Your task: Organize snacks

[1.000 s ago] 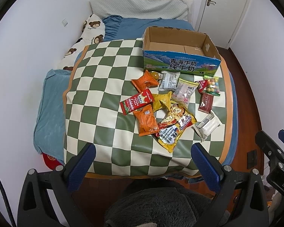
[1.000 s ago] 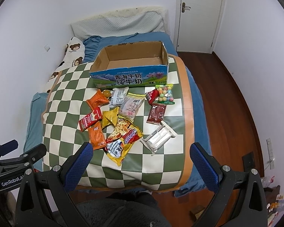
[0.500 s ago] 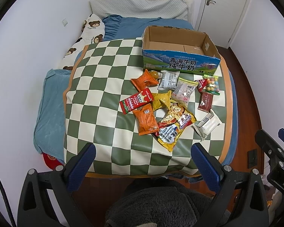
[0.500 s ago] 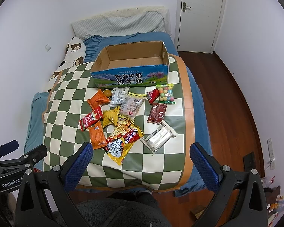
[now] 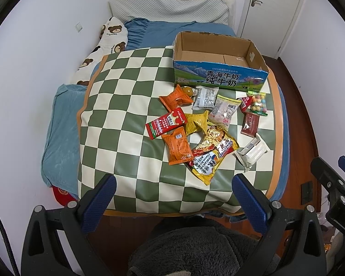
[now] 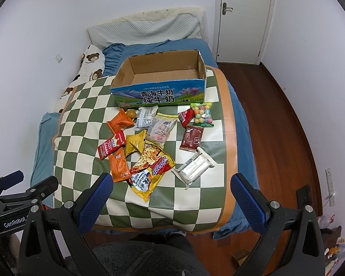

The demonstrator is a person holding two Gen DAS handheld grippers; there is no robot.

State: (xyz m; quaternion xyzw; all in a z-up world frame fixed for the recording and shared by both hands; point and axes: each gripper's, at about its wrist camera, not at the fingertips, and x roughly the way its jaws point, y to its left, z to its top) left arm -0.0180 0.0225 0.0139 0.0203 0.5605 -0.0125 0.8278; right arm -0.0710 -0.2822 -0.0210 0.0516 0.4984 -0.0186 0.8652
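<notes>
This is a bedroom in a home. Ahead of the claws stands a bed [image 5: 64, 124] with a pillow [image 6: 149, 31] at its far end, beside white walls [image 6: 46, 23]. Far right are a door [image 6: 241, 11] and wood floor [image 6: 276, 115].

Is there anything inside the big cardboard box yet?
Empty. The open blue-sided cardboard box shows only bare brown floor; all snack packets lie on the checkered mat.
</notes>
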